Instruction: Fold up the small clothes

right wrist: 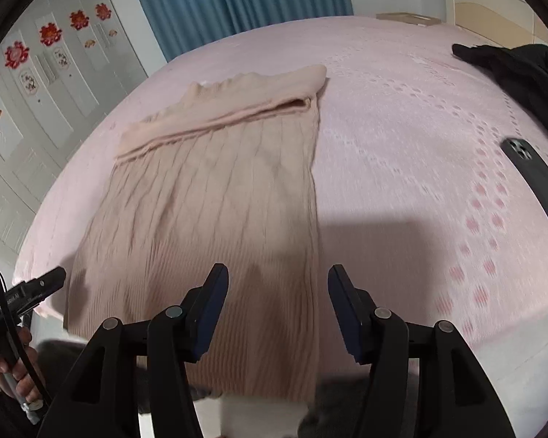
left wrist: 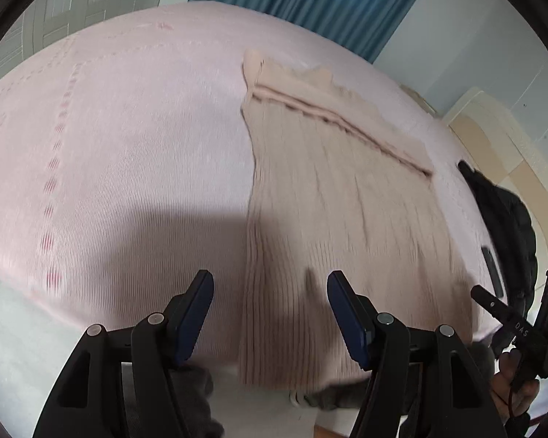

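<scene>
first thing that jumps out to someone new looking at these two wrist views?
The beige ribbed knit garment, laid flat on the pink bedspread with its far end folded over, its near end hanging over the bed edge. Both grippers, left and right, hover open above the near end, holding nothing. A dark phone and black clothing lie off to the right.

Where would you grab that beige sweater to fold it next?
Probably the near hem corners of the sweater, one per gripper, coming from the bed's near edge. The hem hangs over that edge, loose and reachable, while the far end is already folded over.
</scene>
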`<state>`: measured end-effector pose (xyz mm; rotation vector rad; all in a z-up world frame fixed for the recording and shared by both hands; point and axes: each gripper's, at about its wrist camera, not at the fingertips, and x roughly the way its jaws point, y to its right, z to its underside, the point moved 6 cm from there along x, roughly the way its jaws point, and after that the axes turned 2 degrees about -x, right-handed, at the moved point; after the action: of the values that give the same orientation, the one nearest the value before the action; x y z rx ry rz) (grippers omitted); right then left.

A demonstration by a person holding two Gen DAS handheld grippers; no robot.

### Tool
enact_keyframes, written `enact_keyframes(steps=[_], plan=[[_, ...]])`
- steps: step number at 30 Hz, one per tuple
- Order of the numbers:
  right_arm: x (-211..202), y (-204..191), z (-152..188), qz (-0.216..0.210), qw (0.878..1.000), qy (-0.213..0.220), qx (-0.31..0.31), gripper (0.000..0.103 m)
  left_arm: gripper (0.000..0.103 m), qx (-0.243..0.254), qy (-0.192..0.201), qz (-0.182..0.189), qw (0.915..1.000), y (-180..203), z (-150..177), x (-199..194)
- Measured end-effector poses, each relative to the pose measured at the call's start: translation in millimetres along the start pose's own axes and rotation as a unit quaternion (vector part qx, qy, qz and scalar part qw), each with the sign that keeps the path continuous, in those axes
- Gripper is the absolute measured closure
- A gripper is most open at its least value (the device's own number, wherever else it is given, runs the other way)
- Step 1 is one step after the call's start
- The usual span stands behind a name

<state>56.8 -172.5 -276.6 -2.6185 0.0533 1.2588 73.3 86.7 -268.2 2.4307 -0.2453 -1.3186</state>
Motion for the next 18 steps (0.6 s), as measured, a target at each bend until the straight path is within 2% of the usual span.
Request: enact_keyframes(steps=[7, 10, 14, 15, 16, 18], plan=[[-9, 13, 36, -0.004, 0.999, -0.033, 0.04, 0.048, 0.041, -0.032, 0.009, -0.002, 0.9994, -8, 26, -9], [-7, 18, 39, 0.0, 0.998, -0.038, 0.047, 0.058, 0.042, -0.026, 0.008, -0.015, 0.9995, -5, 30, -7], [-4, 22, 38, 0.004, 0.997, -0.034, 0.063, 0.063, 0.043, -0.013, 0.013, -0.034, 0.9993, 0, 26, -5], [-3, 21, 37, 0.005, 0.997, -0.034, 0.063, 0.065, 0.047, -0.008, 0.016, -0.036, 0.9992, 2, 24, -3], [-2, 20, 37, 0.008, 0.998, -0.032, 0.063, 0.065, 0.059, -0.005, 0.017, -0.032, 0.9993, 4, 22, -1], [0, 19, 35, 0.011, 0.998, -0.024, 0.062, 0.065, 0.062, -0.009, 0.01, -0.027, 0.9996, 4, 21, 1]])
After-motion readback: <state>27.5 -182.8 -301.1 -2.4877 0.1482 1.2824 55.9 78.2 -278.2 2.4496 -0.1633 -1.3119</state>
